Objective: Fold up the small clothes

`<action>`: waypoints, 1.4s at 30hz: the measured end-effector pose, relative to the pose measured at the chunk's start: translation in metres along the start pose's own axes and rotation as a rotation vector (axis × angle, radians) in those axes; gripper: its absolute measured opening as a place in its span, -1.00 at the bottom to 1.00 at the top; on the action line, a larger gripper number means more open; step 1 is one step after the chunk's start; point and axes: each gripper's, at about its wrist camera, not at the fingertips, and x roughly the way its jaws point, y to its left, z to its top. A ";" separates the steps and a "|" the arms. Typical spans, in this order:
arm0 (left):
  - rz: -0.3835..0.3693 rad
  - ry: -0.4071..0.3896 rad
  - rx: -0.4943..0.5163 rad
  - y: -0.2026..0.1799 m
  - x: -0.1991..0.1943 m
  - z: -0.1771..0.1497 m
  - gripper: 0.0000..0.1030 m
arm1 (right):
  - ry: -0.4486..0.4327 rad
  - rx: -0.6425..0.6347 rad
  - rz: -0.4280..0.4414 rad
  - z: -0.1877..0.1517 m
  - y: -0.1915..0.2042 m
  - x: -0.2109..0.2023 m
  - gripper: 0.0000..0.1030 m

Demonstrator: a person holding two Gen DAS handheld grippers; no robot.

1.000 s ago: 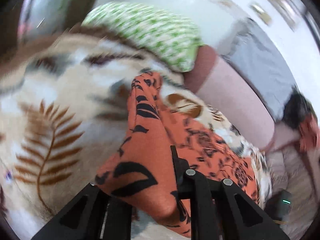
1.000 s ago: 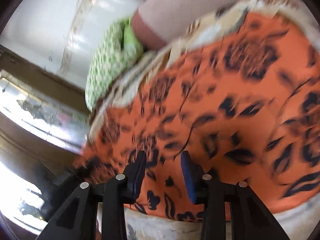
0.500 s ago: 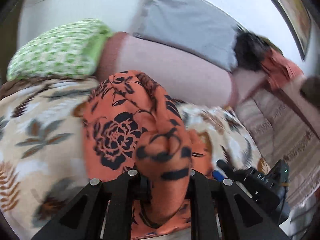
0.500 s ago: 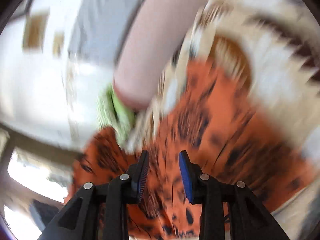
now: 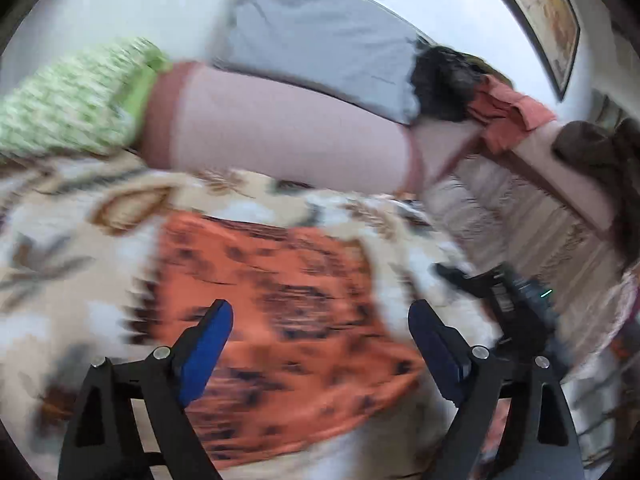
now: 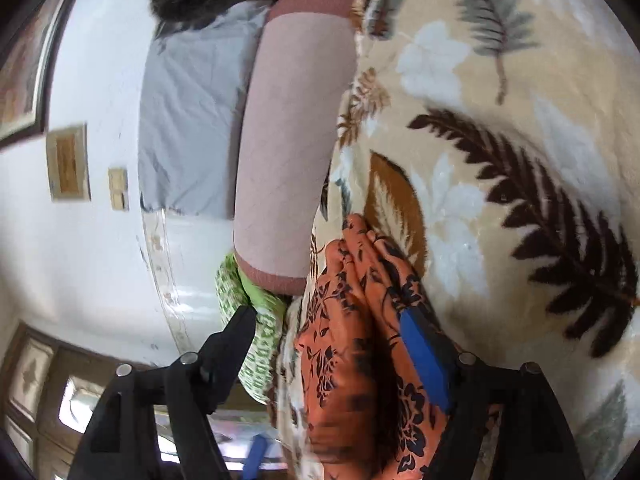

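While the leaf-print blanket [image 5: 60, 216] spreads across the bed and fills most of both views, the pink bolster [image 5: 280, 136] lies along its far edge from nine to two o'clock in the left wrist view, with a green-patterned pillow [image 5: 72, 96] at its ten o'clock end and a grey pillow [image 5: 320, 36] behind it at twelve. On the blanket lies the orange floral garment [image 5: 280, 312], the piece being folded: in the left wrist view it rests flat at six o'clock, blurred, just ahead of the left tongs [image 5: 320, 340]. Those tongs have just been opening and now stand wide and released, nothing pinched between the blue pads. In the right wrist view the same garment [image 6: 360, 360] shows as a bunched fold at six o'clock, running up between the fingers of the right tongs [image 6: 332, 344]. These too have just been opening; the cloth sits between the fingers and lies against the blue pad at four o'clock, but the other finger stands clear, so it looks let go.

My reading is that a fold has been laid and both hands are freeing it. To do this well, draw the right tongs straight back so the pad does not drag the bunched edge, then flatten the ridge before taking the next corners, since the plush blanket may catch thin fabric
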 end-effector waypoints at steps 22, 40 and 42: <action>0.152 0.190 -0.116 0.069 0.040 -0.048 0.74 | 0.037 -0.553 -0.377 -0.077 0.064 0.035 -0.70; 0.212 0.297 -0.022 0.058 0.061 -0.060 0.74 | -0.039 -0.461 -0.345 -0.050 0.081 0.033 0.36; 0.210 0.295 -0.014 0.058 0.061 -0.058 0.74 | 0.009 -0.543 -0.352 -0.052 0.099 0.063 0.36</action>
